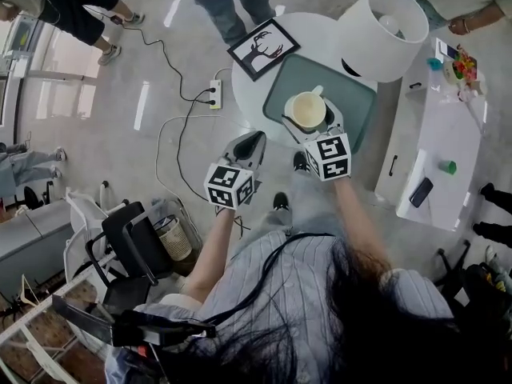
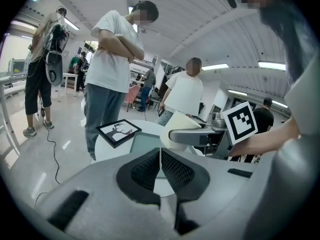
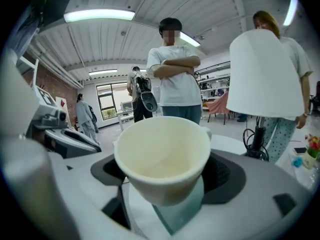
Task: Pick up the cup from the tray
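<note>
1. While clamped on the empty cream cup, the right gripper holds it above the green tray.
2. Left gripper: jaws pressed together on nothing, at the near edge of the round white table, left of the tray.
3. A framed deer picture lies beyond the tray's left corner.
4. A white lampshade overhangs the tray's far right corner, near the cup.
5. Bystanders stand past the table.
</note>
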The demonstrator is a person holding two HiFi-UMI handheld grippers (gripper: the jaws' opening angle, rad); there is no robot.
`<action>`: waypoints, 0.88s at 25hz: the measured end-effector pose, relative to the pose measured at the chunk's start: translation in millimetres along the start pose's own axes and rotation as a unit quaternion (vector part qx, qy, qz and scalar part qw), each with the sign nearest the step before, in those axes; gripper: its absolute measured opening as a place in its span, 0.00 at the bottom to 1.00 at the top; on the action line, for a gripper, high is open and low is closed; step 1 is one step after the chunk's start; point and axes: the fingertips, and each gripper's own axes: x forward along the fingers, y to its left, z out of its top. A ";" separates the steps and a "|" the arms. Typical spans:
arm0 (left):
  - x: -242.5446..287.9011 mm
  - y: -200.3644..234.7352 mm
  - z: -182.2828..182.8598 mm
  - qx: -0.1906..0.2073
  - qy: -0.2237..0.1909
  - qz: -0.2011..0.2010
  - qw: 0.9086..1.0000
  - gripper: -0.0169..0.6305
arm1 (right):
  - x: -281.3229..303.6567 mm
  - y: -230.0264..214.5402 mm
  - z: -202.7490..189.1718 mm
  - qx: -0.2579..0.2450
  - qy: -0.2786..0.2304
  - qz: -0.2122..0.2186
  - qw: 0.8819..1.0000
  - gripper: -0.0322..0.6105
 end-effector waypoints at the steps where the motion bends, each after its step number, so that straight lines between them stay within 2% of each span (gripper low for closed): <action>1: -4.8 -0.5 0.2 0.000 -0.004 0.001 1.000 0.05 | -6.2 5.3 4.6 0.001 -0.003 0.000 1.000 0.68; 11: -51.0 -14.2 -5.1 0.010 -0.032 -0.003 0.999 0.05 | -63.8 57.4 27.0 0.008 -0.024 -0.011 1.000 0.68; 22: -120.0 -42.2 -35.8 0.008 -0.052 -0.007 0.999 0.05 | -124.8 113.8 22.9 0.008 -0.050 -0.029 0.998 0.68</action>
